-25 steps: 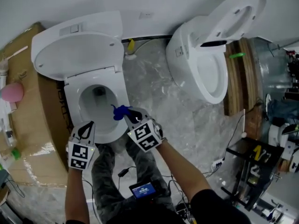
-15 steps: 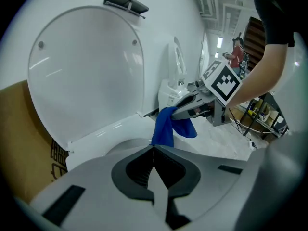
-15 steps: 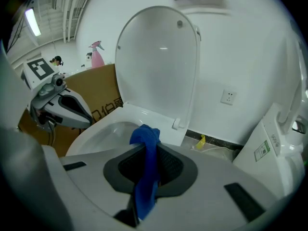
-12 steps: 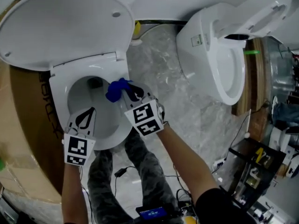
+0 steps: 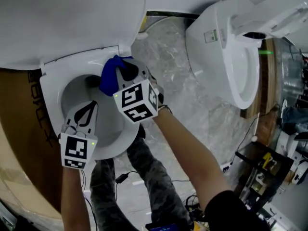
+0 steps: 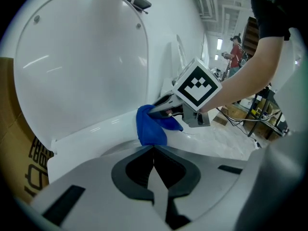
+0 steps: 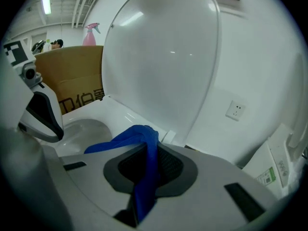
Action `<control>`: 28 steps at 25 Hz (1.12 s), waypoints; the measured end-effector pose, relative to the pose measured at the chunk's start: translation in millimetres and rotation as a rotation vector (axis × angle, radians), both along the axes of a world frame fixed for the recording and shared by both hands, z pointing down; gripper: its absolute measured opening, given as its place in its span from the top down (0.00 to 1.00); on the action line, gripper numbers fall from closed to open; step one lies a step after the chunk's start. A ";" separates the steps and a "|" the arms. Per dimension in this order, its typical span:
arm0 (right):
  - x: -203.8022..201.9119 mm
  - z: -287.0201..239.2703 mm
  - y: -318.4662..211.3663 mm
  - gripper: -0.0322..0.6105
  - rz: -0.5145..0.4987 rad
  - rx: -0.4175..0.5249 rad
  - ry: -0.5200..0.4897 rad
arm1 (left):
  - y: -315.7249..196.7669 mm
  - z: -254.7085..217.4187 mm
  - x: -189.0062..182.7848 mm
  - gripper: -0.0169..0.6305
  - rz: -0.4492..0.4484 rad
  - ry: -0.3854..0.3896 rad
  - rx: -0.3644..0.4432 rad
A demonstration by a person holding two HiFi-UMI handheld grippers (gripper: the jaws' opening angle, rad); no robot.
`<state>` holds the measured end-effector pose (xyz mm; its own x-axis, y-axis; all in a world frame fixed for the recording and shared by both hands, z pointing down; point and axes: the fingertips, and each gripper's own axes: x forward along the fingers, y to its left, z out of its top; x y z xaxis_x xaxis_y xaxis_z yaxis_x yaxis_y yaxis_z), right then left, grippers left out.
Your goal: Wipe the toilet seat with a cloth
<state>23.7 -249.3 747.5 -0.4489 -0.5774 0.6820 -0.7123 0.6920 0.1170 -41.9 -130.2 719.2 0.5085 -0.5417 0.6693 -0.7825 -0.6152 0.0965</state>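
View from above onto a white toilet with its lid raised and the toilet seat lying down on the bowl. A person holds a tool in each hand.

The right tool is clamped on a blue cloth. A bunched fold hangs from its jaws at the back of the seat, close to the hinge. Whether the cloth presses on the seat cannot be told.

The left tool hovers over the front left of the seat, its jaws closed together with nothing between them.

Judging by this, the wipe is at its very start. The cloth has been brought to the rear of the seat, and both sides and the front are left to do. The seat shows no wet or wiped mark.

To the left of the seat stands a cardboard box with dark printed characters, cut off and not readable. To the right of the seat is a second toilet with a small label, too small to read.
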 end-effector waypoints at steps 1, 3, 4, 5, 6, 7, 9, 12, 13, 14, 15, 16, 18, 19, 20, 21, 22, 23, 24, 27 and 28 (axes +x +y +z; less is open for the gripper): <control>-3.0 0.4 -4.1 0.88 -0.013 0.014 0.011 | -2.2 0.6 -0.2 0.96 -0.005 0.004 0.001; -7.0 1.1 -7.4 0.88 -0.033 0.027 0.019 | -3.9 0.9 -0.7 0.95 -0.017 0.012 -0.002; -7.0 1.8 -6.5 0.88 -0.036 0.024 0.013 | -3.1 0.8 -0.7 0.95 -0.023 0.016 -0.008; -5.7 2.9 -4.0 0.88 -0.034 0.016 0.004 | -1.4 0.4 -0.1 0.95 -0.028 0.024 -0.016; -3.1 4.3 -0.6 0.88 -0.031 0.006 -0.004 | 0.7 -0.4 1.2 0.95 -0.032 0.035 -0.025; 0.2 5.8 3.5 0.88 -0.031 -0.004 -0.005 | 3.0 -1.2 2.6 0.95 -0.032 0.044 -0.031; 6.5 8.6 12.7 0.88 -0.045 -0.016 0.009 | 8.0 -1.9 4.1 0.95 -0.025 0.044 -0.038; 17.1 12.2 29.4 0.88 -0.064 -0.037 0.036 | 14.7 -2.6 5.4 0.96 -0.019 0.037 -0.046; 21.0 13.6 36.1 0.88 -0.064 -0.046 0.039 | 17.2 -2.9 6.5 0.95 -0.016 0.034 -0.048; 24.5 15.0 42.9 0.88 -0.062 -0.055 0.041 | 19.9 -3.2 7.7 0.95 -0.013 0.031 -0.049; 27.7 16.4 49.6 0.88 -0.058 -0.063 0.042 | 22.5 -3.8 9.1 0.95 -0.010 0.027 -0.050; 30.4 17.6 56.2 0.88 -0.053 -0.070 0.042 | 25.1 -4.6 10.7 0.95 -0.007 0.026 -0.050; 35.3 19.7 69.5 0.88 -0.045 -0.085 0.044 | 31.4 -6.9 14.5 0.95 -0.003 0.026 -0.051; 37.8 20.5 76.4 0.88 -0.043 -0.093 0.046 | 35.1 -7.9 16.6 0.96 -0.002 0.026 -0.053; 40.5 21.1 83.3 0.88 -0.041 -0.102 0.048 | 39.2 -8.9 18.8 0.95 -0.001 0.026 -0.055; 43.0 21.5 90.4 0.88 -0.040 -0.111 0.051 | 43.5 -9.7 20.8 0.96 0.000 0.025 -0.059; 45.4 21.8 97.5 0.88 -0.040 -0.119 0.053 | 47.9 -10.4 22.4 0.96 0.000 0.024 -0.063; 47.5 22.0 104.9 0.88 -0.041 -0.127 0.055 | 52.5 -10.9 23.8 0.95 0.000 0.023 -0.068; 49.4 22.3 112.6 0.88 -0.042 -0.134 0.058 | 57.1 -11.1 25.1 0.95 0.000 0.023 -0.072; 52.7 23.7 135.3 0.88 -0.047 -0.148 0.066 | 68.8 -12.4 28.0 0.96 -0.004 0.032 -0.080; 53.2 24.2 142.0 0.88 -0.049 -0.151 0.071 | 71.4 -13.5 28.7 0.96 -0.005 0.036 -0.080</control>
<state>76.9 -107.3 771.7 -0.4218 -0.4448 0.7901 -0.6710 0.7392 0.0579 -13.2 -58.8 705.7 0.5305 -0.4900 0.6917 -0.7808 -0.6001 0.1737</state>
